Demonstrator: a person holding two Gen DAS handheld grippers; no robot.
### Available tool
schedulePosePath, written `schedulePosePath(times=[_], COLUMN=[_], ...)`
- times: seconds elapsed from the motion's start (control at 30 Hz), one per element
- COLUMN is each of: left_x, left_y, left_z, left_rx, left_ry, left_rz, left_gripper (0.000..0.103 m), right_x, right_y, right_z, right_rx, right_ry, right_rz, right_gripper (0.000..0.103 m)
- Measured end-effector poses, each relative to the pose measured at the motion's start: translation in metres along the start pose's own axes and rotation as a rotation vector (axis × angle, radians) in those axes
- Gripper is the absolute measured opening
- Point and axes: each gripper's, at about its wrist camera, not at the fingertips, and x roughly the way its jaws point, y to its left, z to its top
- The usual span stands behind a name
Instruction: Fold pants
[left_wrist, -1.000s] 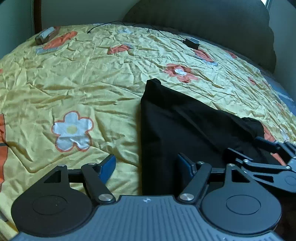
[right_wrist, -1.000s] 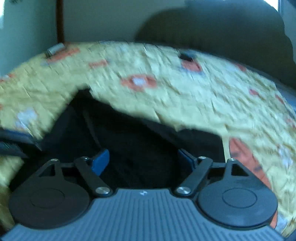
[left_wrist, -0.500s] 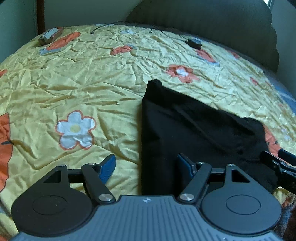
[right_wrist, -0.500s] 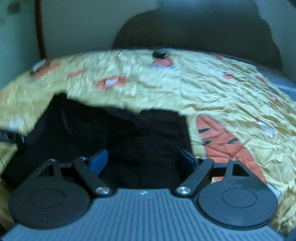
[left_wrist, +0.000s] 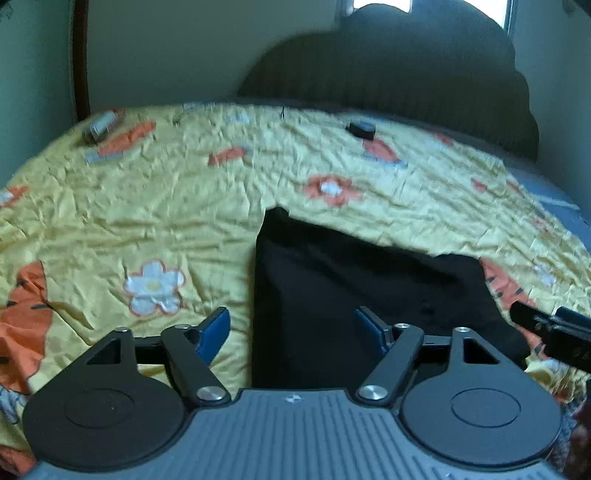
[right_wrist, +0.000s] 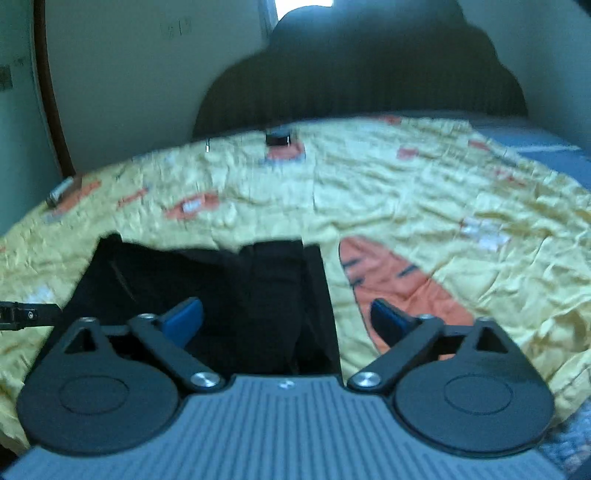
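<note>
Lying folded into a flat, roughly rectangular slab on a bed, black pants (left_wrist: 354, 291) in a soft matte fabric, one straight long edge along the left and a small raised corner at the far end. Spreading beneath them, a crinkled, faintly shiny yellow bedspread (left_wrist: 155, 206) printed with white-petalled flowers and orange carrot shapes, creased all over in fine wrinkles. Hovering above the near end of the pants, left gripper (left_wrist: 293, 328), its blue pads opening wide, left pad over bare bedspread, right pad over black cloth, nothing pinched between. Hovering likewise in the right wrist view, right gripper (right_wrist: 286, 321), jaws opening to nearly their widest, left pad over the pants (right_wrist: 229, 288), right pad over an orange carrot print, gripping nothing. Poking in at the right edge of the left wrist view, a black finger of the right gripper (left_wrist: 546, 325), beside the pants' right edge. Rising behind the bed, a dark, ribbed, scallop-topped headboard (left_wrist: 399, 74). Resting far back on the bedspread, a small black boxy object (left_wrist: 361, 129), and at the far left a small greyish oblong item (left_wrist: 100, 125), too blurred for telling.
</note>
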Motion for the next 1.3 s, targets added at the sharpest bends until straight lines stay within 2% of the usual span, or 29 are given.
schedulePosePath(times=[0.07,0.1,0.2,0.33,0.53,0.77,0.93,1.13,1.3], left_x=[-0.004,-0.004,-0.002,0.001,-0.002,-0.005,-0.005,-0.007,-0.007], left_y=[-0.008,-0.012,-0.021,-0.028,-0.030,-0.021,-0.020,-0.011,-0.010], left_z=[0.001,0.001,0.001,0.001,-0.002,-0.001,-0.001,0.004,0.007], left_rx=[0.023,0.042,0.066,0.090,0.139,0.131,0.152,0.097,0.087], left_ry=[-0.018,-0.018,-0.004,0.026,0.022,0.026,0.018,0.008,-0.011], left_rz=[0.018,0.034,0.072,0.102,0.182,0.172,0.204,0.145,0.162], left_gripper=[0.093,0.094,0.094,0.094,0.095,0.095,0.095,0.095,0.095], right_x=[-0.005,-0.007,-0.012,-0.020,-0.026,-0.026,-0.026,-0.024,-0.022], right_y=[0.007,0.010,0.020,0.028,0.033,0.045,0.053,0.054,0.055], right_z=[0.001,0.000,-0.005,-0.010,-0.010,-0.010,-0.008,-0.005,-0.006], right_rx=[-0.019,-0.037,-0.076,-0.078,-0.076,-0.099,-0.114,-0.111,-0.115], right_ry=[-0.013,-0.018,-0.026,-0.031,-0.030,-0.023,-0.030,-0.024,-0.020], right_rz=[0.003,-0.004,-0.028,-0.004,-0.013,-0.002,0.001,-0.001,-0.006], right_gripper=[0.101,0.101,0.103,0.103,0.103,0.103,0.103,0.103,0.103])
